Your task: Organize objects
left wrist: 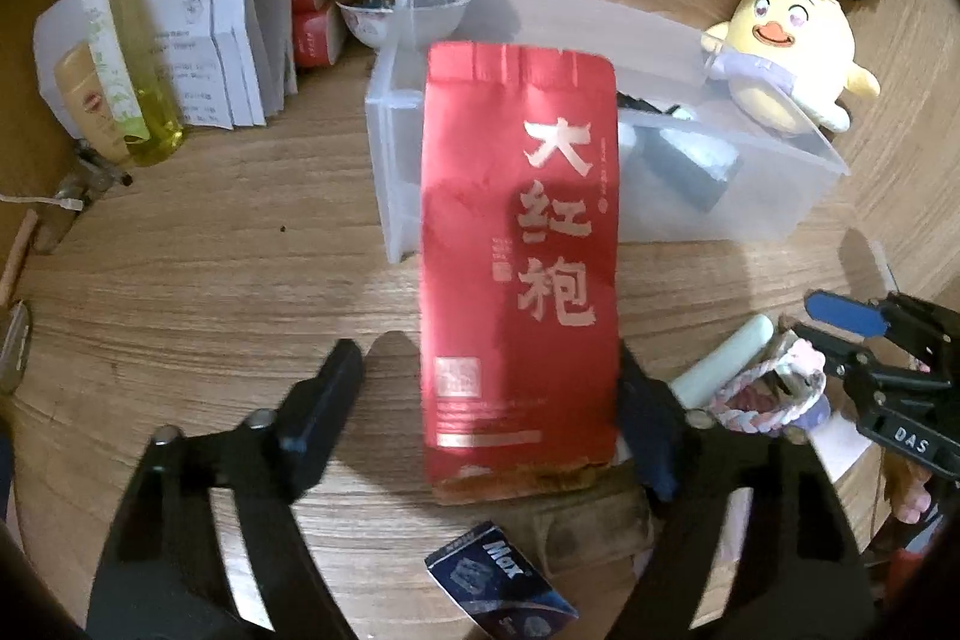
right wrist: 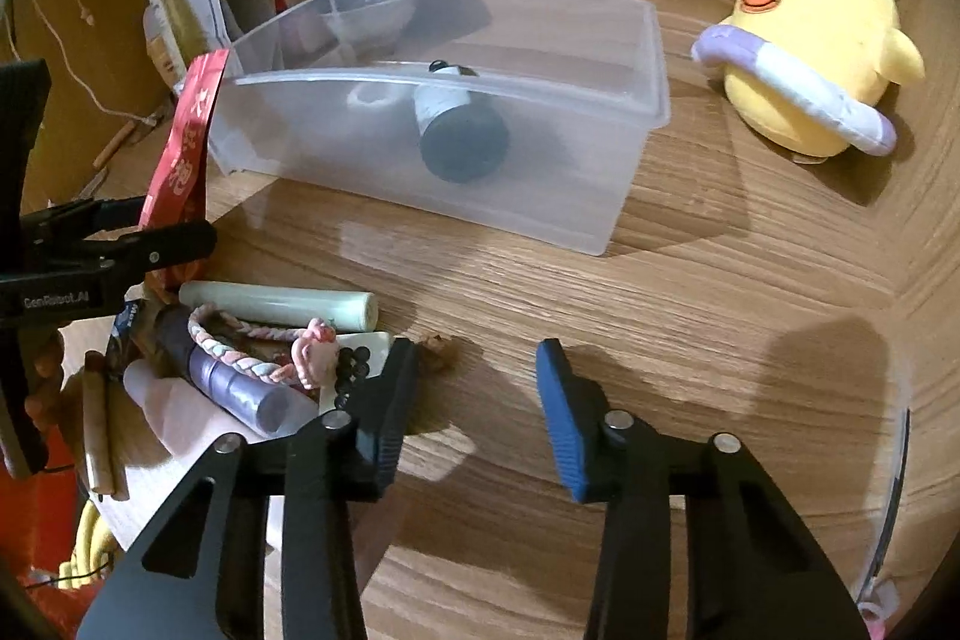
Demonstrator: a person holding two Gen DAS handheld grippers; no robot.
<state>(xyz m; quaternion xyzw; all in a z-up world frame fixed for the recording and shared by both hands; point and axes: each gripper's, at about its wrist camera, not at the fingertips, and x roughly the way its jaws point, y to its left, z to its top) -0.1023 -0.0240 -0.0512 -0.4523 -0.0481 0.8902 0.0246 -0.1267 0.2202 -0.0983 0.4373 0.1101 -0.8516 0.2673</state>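
Between my left gripper's (left wrist: 489, 394) parted fingers stands the red tea pouch (left wrist: 519, 244), upright before the clear bin (right wrist: 456, 112), ungripped on one side; my right gripper (right wrist: 480, 400) hangs released, empty.

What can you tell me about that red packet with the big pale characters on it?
The red packet is a tall, flat pouch, apparently of matte foil or paper, with large pale characters down its front, a small square emblem and a pale stripe near the bottom, and a crimped top. It stands upright between the fingers of the left gripper; the right-hand finger meets its edge, the left-hand one stands clear. Behind it sits a clear plastic bin.
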